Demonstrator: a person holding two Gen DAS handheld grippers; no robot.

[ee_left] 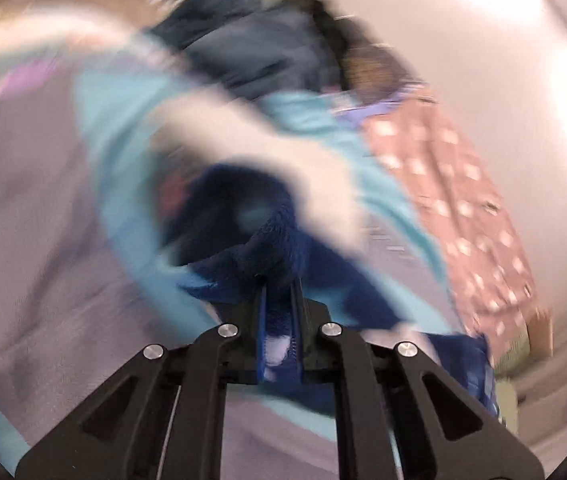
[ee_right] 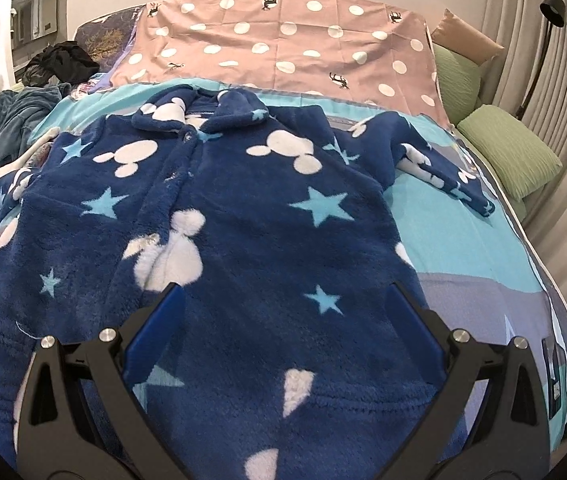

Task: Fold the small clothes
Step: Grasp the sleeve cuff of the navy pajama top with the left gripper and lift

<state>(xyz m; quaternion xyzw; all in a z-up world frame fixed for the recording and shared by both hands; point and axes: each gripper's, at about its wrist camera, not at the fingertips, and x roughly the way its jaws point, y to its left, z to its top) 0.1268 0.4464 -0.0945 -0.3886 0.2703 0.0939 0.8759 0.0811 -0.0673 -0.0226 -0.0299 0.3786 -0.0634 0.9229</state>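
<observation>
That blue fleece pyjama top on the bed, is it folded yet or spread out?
Spread out: the pyjama top lies flat, front up, one sleeve stretched sideways.

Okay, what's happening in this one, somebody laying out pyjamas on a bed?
A person holding a gripper in each hand is folding a navy fleece pyjama top that lies buttoned and face up on a bed. The left gripper is shut on a bunch of the navy fleece; its view is badly blurred. The right gripper hangs open over the lower front of the top, gripping nothing. No fold is visible yet.
</observation>
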